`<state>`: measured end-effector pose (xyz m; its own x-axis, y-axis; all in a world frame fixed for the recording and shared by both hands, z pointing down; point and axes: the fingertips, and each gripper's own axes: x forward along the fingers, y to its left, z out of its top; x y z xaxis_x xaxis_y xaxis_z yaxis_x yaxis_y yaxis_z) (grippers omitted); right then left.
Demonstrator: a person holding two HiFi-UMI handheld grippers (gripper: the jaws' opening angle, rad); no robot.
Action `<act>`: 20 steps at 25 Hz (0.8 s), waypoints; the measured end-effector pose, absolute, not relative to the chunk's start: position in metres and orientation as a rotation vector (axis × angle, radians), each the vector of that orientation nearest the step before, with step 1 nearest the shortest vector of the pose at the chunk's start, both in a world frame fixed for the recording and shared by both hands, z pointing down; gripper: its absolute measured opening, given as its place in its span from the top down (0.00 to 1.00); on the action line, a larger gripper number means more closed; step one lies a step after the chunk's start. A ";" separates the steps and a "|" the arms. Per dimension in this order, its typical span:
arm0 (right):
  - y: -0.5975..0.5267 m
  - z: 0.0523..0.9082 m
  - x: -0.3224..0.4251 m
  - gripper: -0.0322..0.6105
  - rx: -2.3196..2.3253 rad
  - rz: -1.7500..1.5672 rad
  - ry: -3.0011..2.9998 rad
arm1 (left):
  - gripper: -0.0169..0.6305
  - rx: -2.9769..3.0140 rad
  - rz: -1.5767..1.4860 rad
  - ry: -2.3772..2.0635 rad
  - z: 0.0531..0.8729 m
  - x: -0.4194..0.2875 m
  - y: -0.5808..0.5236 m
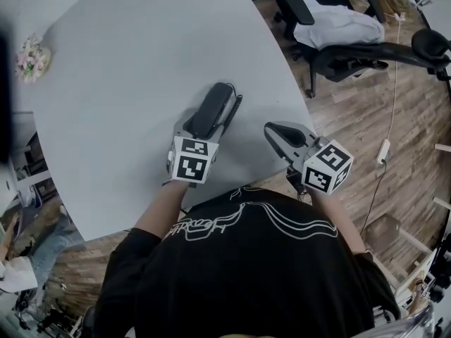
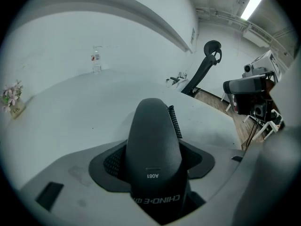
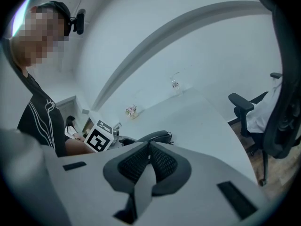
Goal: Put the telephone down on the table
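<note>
The telephone is a black handset point(image 1: 215, 106) with a coiled cord point(image 1: 235, 111) along its right side. My left gripper point(image 1: 208, 127) is shut on its near end, and the pads point(image 2: 113, 164) press both sides of the handset point(image 2: 153, 145). It points away from me, low over the white table point(image 1: 141, 62); whether it touches the top cannot be told. My right gripper point(image 1: 276, 130) hovers over the table's near right edge, shut with nothing between its pads point(image 3: 162, 161). From there the handset point(image 3: 153, 136) shows to the left.
A small flower pot point(image 1: 32, 57) sits at the table's far left, and a water bottle point(image 2: 96, 62) stands at its far end. A black office chair point(image 1: 338, 27) with white cloth stands on the wooden floor to the right. A person sits at lower left point(image 1: 28, 245).
</note>
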<state>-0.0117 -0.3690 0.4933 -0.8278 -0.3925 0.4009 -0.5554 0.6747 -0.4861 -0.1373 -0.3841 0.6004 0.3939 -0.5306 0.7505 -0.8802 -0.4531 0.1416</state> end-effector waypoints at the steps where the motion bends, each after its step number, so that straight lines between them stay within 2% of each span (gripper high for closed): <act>1: -0.369 0.493 -0.012 0.89 0.762 0.892 -2.629 | 0.54 2.123 0.866 -1.203 0.601 -0.137 -0.384; 13: -0.368 0.500 -0.011 0.89 0.783 0.941 -2.618 | 0.53 2.121 0.829 -1.126 0.604 -0.136 -0.384; 20: -0.369 0.499 -0.008 0.89 0.792 0.945 -2.620 | 0.46 2.166 0.867 -1.180 0.599 -0.137 -0.388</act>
